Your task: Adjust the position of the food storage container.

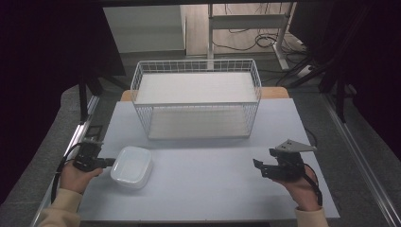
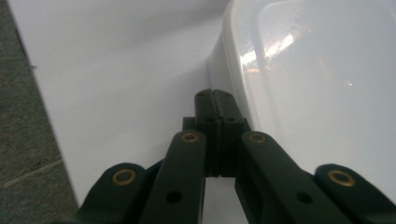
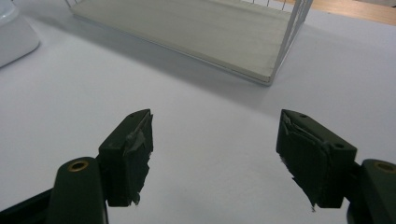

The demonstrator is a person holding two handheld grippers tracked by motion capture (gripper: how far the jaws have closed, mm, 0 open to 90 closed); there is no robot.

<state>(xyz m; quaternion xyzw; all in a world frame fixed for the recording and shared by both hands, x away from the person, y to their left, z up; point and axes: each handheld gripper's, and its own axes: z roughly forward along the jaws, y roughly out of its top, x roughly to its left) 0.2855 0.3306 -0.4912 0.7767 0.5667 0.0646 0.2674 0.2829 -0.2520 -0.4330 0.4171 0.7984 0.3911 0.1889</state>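
Observation:
A white, rounded-square plastic container [image 1: 131, 165] lies on the pale table sheet [image 1: 208, 184] at the front left. My left gripper [image 1: 112, 162] lies level at its left side, jaws shut with nothing between them. In the left gripper view the closed tips [image 2: 215, 97] sit right against the container's wall [image 2: 299, 74]; I cannot tell whether they touch it. My right gripper [image 1: 258, 167] hovers at the front right, pointing left, its jaws open and empty. In the right gripper view the right gripper [image 3: 215, 128] has only bare table in its gap, and the container [image 3: 14, 32] sits far off.
A white wire rack [image 1: 196, 97] with two pale shelf boards stands at the middle back of the sheet; its lower board [image 3: 187, 32] lies ahead of the right gripper. Grey carpet and metal rails flank the table. Cables and desk legs lie behind.

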